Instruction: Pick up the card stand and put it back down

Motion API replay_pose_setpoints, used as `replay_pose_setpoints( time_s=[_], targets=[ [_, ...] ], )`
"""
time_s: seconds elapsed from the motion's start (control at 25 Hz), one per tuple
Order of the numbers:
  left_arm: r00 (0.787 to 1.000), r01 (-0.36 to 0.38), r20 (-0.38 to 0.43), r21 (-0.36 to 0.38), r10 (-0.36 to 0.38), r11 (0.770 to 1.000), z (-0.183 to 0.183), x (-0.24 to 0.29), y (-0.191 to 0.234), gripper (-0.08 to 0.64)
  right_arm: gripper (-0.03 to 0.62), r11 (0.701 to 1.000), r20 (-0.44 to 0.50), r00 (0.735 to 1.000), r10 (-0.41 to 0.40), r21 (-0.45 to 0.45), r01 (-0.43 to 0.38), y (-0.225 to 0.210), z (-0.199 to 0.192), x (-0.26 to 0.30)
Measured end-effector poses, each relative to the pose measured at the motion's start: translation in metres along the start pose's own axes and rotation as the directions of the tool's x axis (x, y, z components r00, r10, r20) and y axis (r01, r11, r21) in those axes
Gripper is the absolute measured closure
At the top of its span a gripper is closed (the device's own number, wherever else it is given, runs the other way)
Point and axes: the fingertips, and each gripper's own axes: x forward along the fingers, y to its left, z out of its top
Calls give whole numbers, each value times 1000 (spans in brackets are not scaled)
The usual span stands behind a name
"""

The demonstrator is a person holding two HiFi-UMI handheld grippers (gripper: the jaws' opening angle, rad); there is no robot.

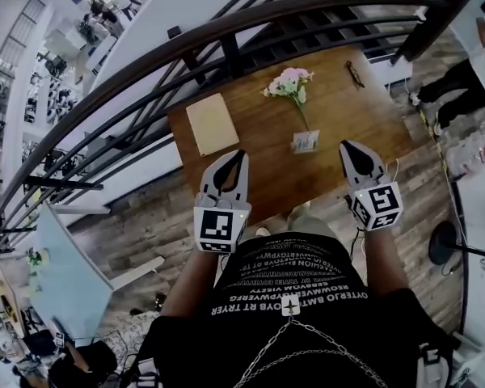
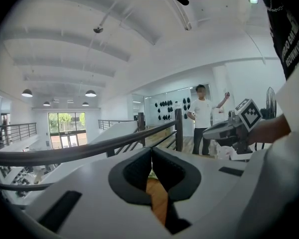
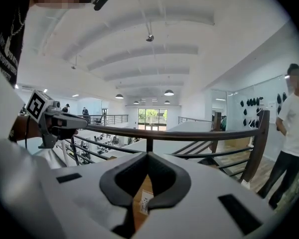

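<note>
left tongs (image 1: 242, 155) tips pinched together, empty | right tongs (image 1: 346, 146) same | small pale printed card stand (image 1: 305, 141) at your 12 o'clock on brown wooden table (image 1: 352, 103) | likely light, stiff, tippy: you pinch its base edges

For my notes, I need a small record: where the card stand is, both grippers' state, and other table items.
card stand: on the wooden table, between the grippers, not held
left gripper: jaws shut, empty
right gripper: jaws shut, empty
other items: pink flowers, beige pad, what looks like glasses
</note>
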Motion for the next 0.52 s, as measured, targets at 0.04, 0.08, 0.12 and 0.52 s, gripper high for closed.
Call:
replay_pose_setpoints(
  time_s=[0.04, 0.08, 0.12, 0.52],
  targets=[
    [1000, 5, 3, 2, -5, 1000, 0, -2, 0, 531, 577, 1000, -1, 1000, -3, 1, 3, 3, 0, -1],
    [1000, 9, 5, 4, -10, 1000, 0, -3, 1, 531, 577, 1000, -2, 1000, -7, 1, 7, 5, -1, -2],
    [1000, 15, 6, 6, -15, 1000, 0, -4, 1, 531, 578, 1000, -4, 1000, -10, 0, 10, 7, -2, -3],
    [999, 50, -11, 23, -50, 998, -18, -33, 2, 531, 578, 1000, -16, 1000, -21, 3, 21, 39, -12, -10]
  ],
)
